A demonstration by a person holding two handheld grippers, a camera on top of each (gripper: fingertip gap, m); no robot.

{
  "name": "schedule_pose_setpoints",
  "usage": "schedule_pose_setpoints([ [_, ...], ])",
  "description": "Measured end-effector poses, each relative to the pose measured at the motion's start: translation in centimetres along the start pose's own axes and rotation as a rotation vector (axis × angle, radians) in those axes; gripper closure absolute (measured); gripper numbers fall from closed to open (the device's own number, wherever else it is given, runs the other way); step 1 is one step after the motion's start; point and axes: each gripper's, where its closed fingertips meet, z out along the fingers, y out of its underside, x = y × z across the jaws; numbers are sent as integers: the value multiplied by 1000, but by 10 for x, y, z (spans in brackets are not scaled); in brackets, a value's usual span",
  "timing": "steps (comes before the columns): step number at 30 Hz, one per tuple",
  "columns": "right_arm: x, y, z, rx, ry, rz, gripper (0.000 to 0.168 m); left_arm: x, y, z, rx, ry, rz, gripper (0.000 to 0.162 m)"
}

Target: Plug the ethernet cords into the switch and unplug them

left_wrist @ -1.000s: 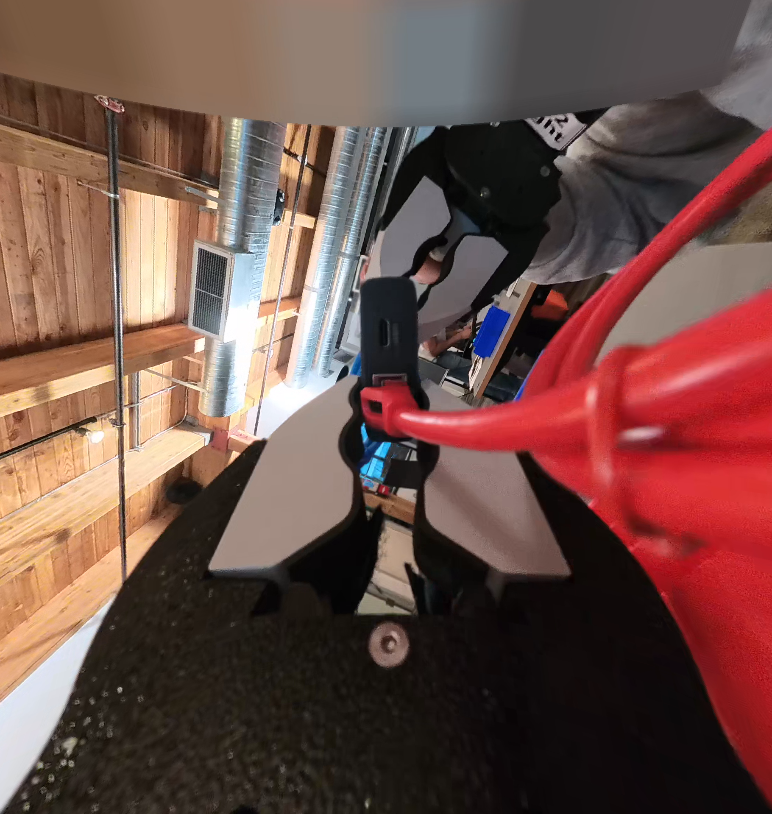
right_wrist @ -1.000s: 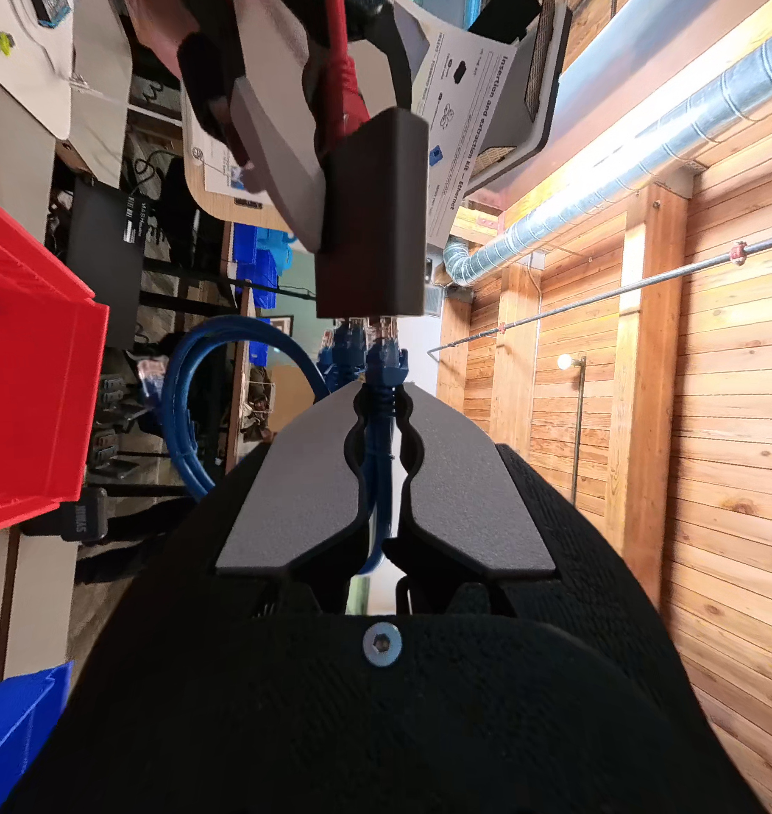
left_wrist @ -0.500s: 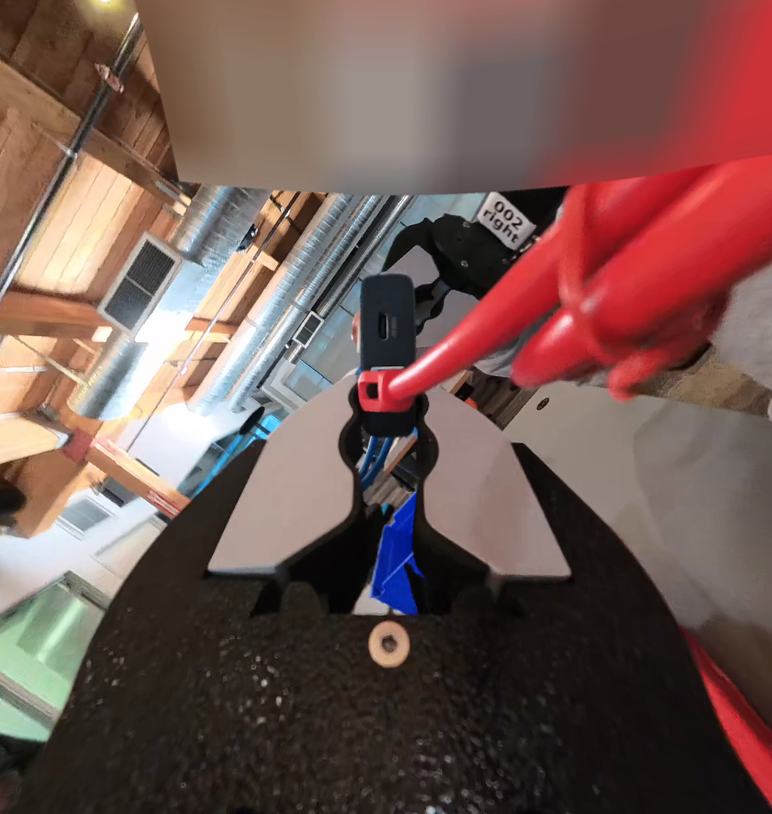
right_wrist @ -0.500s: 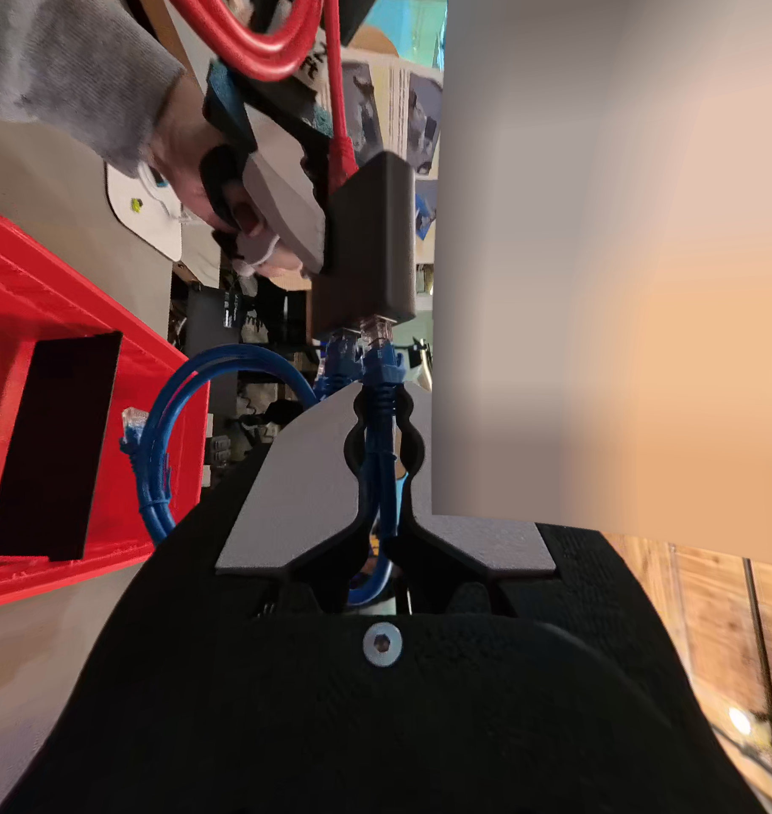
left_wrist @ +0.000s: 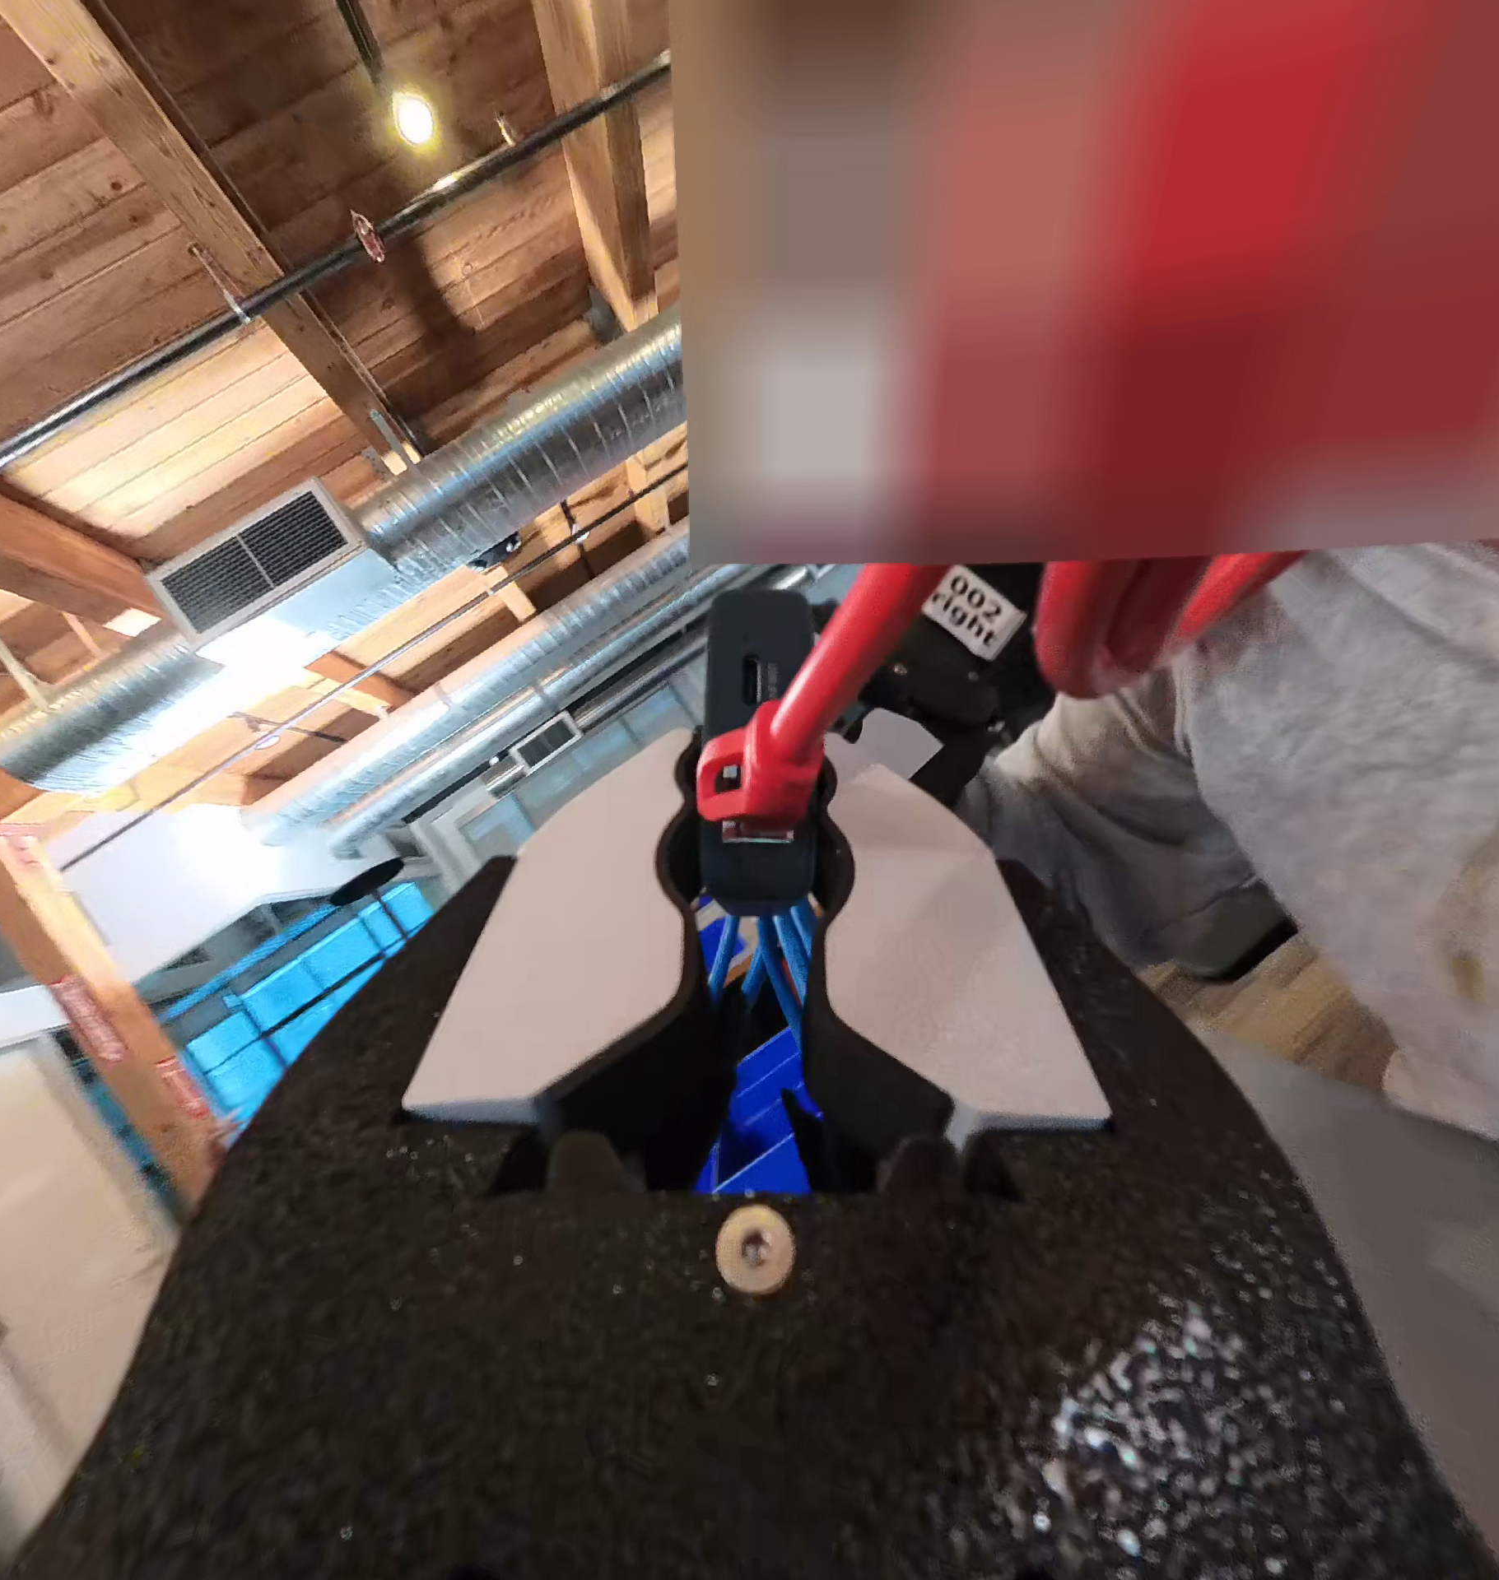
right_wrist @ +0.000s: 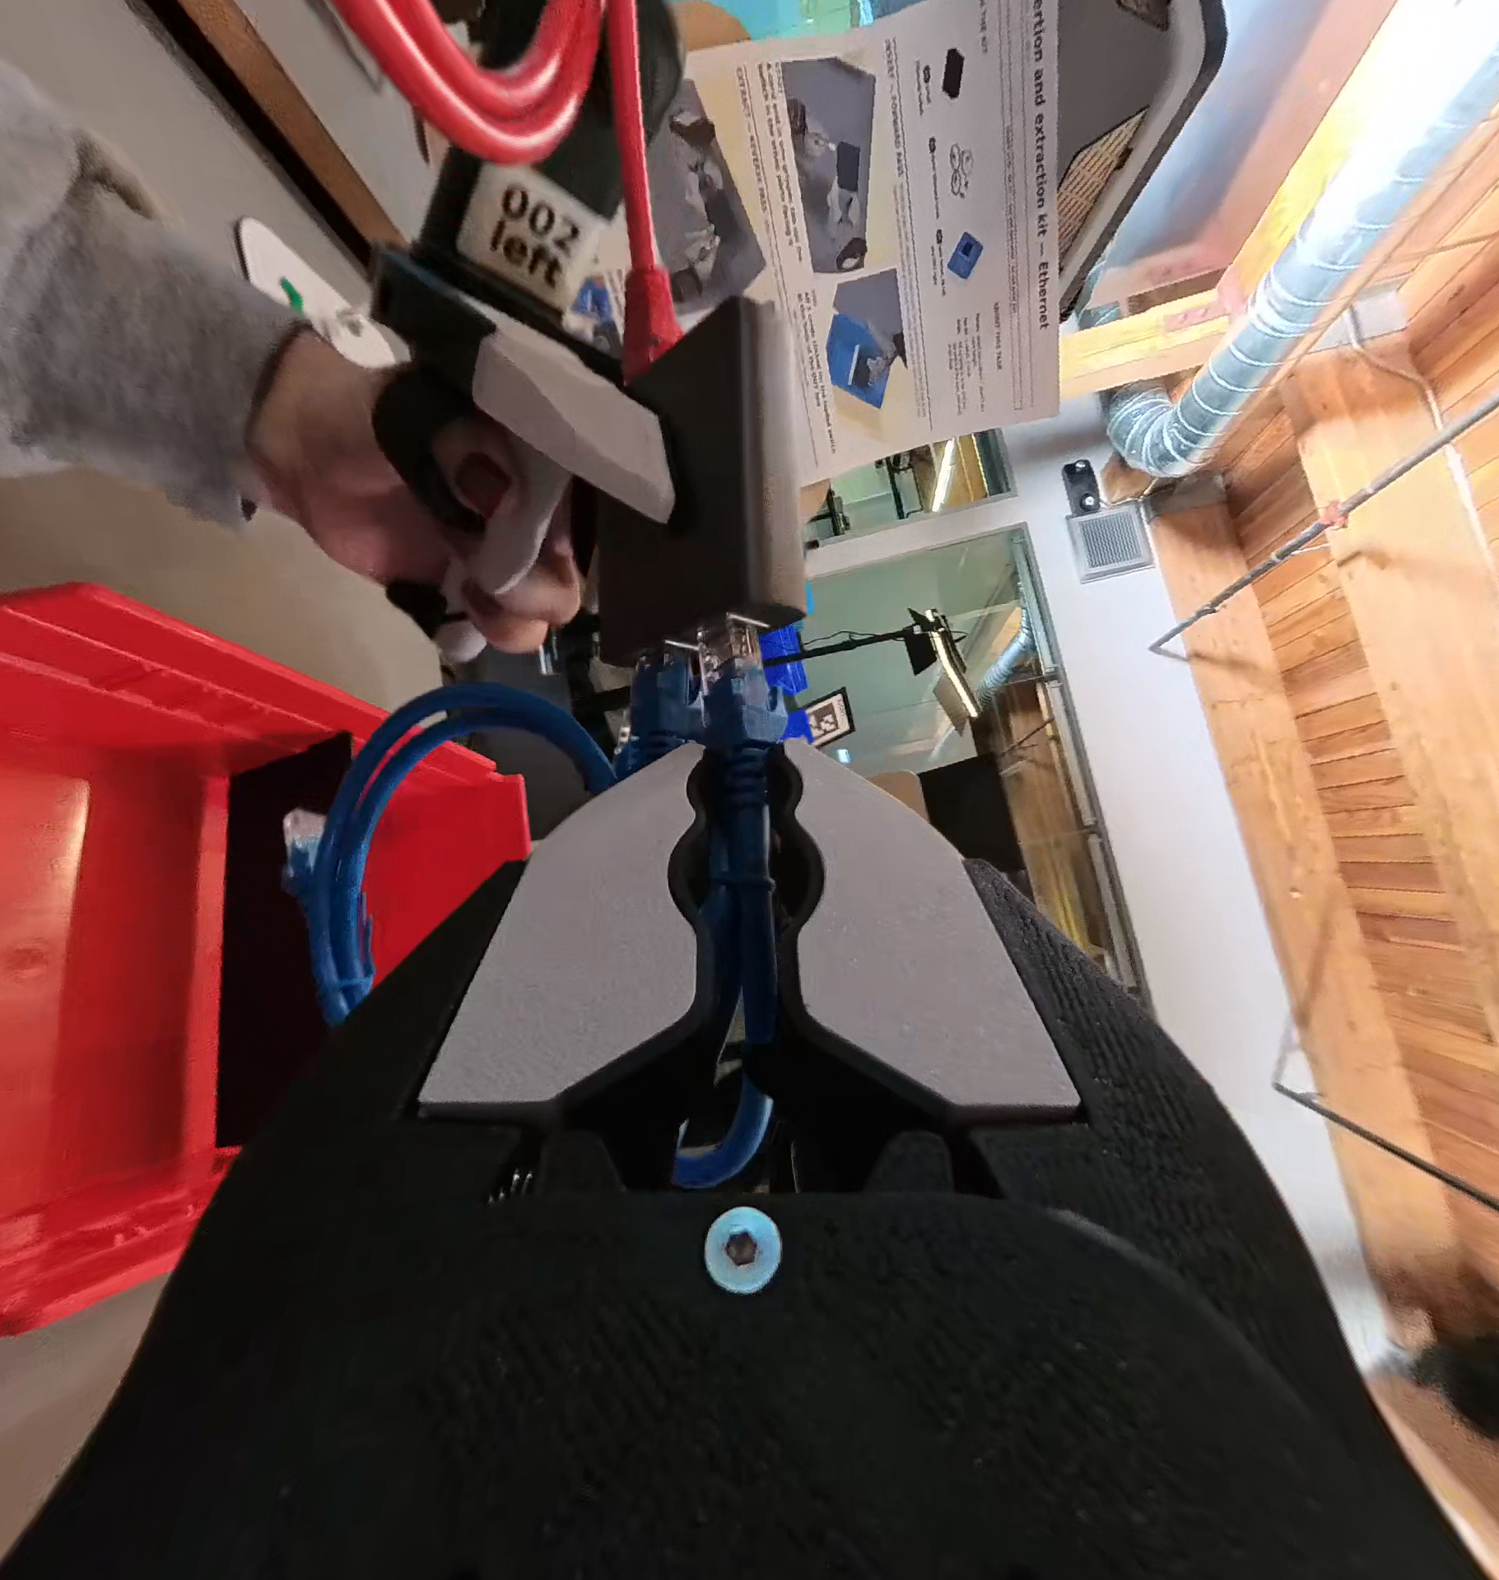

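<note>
Between the two grippers, held aloft, a small black plastic network box (right_wrist: 703,479) has swung round against the wooden ceiling.

Left gripper (left_wrist: 754,821) stays clamped on it, red cable (left_wrist: 801,710) plugged in; right gripper (right_wrist: 741,769) stays closed on the blue cable (right_wrist: 741,863), whose clear plug (right_wrist: 728,650) now meets the box's port.

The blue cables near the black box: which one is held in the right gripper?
The blue cable running up between the right gripper fingers, its clear plug at the black box. The looped blue cable hangs free beside the red bin.
</note>
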Motion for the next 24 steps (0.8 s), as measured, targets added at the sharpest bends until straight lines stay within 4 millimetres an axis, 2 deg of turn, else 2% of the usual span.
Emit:
schedule_pose_setpoints([
  [4, 1, -3, 0, 9, -2, 44, 158, -5, 2, -4, 149, 8, -149, 141],
  [11, -2, -3, -2, -8, 11, -54, 158, -7, 6, -6, 261, 7, -241, 142],
  [14, -5, -6, -3, 43, -38, -1, 158, -4, 5, -6, 321, 40, -302, 142],
  [24, -9, -1, -1, 59, 27, 14, 158, -6, 10, -8, 340, 29, -318, 141],
])
